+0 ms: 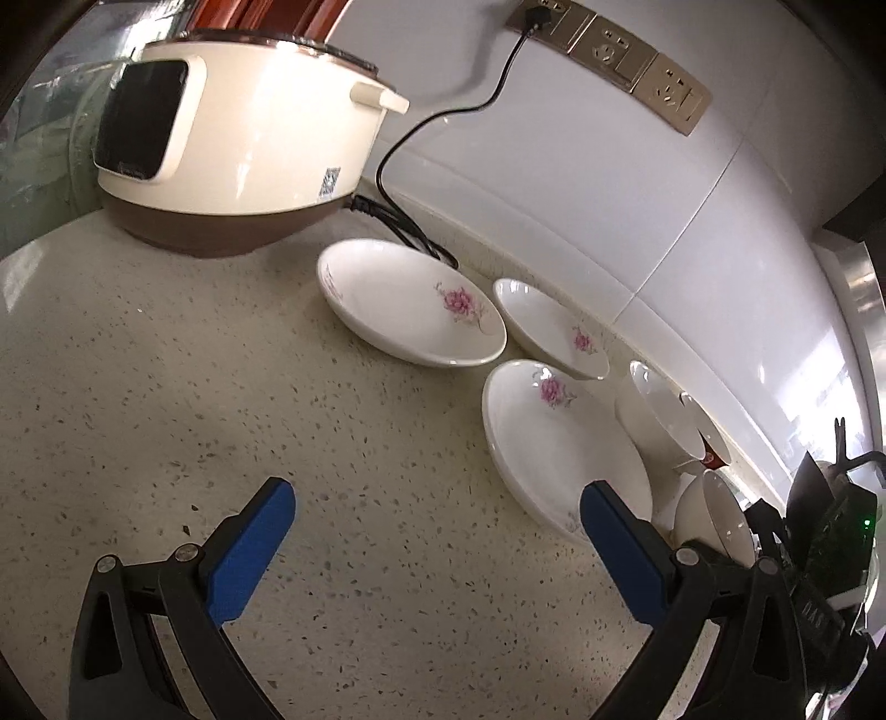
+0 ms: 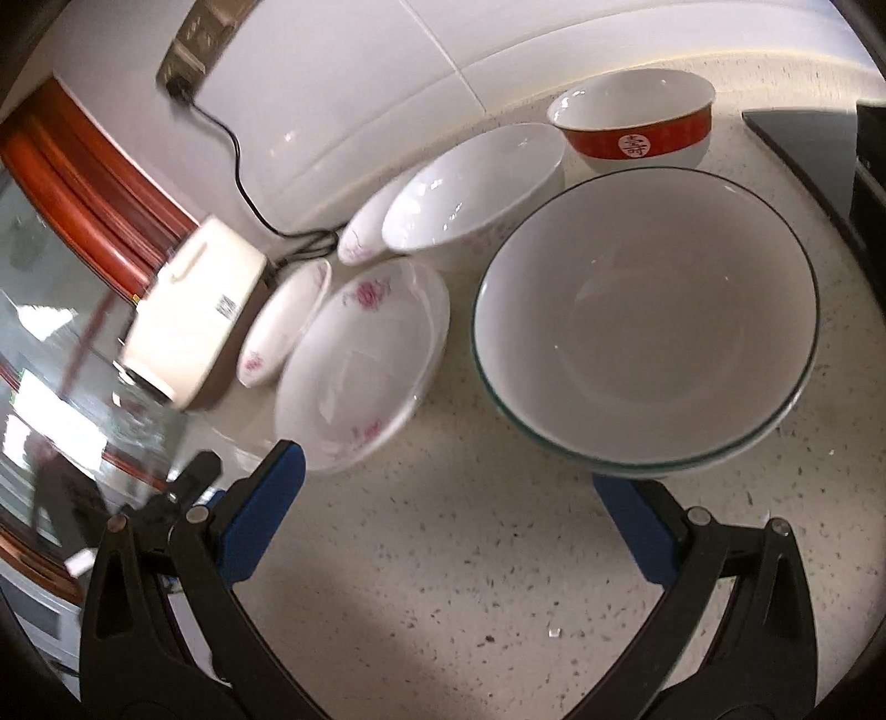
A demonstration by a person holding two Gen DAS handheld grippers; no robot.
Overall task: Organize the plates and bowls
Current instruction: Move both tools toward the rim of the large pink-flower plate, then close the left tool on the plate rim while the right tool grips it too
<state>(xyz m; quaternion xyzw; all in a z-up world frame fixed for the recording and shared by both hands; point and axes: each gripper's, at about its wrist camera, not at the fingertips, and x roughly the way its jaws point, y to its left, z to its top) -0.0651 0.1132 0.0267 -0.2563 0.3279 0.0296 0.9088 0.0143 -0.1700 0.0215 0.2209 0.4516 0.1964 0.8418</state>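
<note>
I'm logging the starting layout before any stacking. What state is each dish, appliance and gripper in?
Left gripper: open, empty.
Right gripper: open, empty.
Green-rimmed bowl: upright, empty.
Red-banded bowl: upright, empty.
Floral plates: unstacked, empty.
Rice cooker: lid closed, plugged in.

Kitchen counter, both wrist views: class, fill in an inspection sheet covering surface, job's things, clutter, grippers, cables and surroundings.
Surface: speckled countertop, small crumbs.
Job's things: three floral plates, nearest one; large green-rimmed bowl; white bowl; red-banded bowl.
Clutter: rice cooker.
Grippers: left gripper open, empty; right gripper open, empty.
Cables: black cord from wall socket to cooker.
Surroundings: white tiled wall.
</note>
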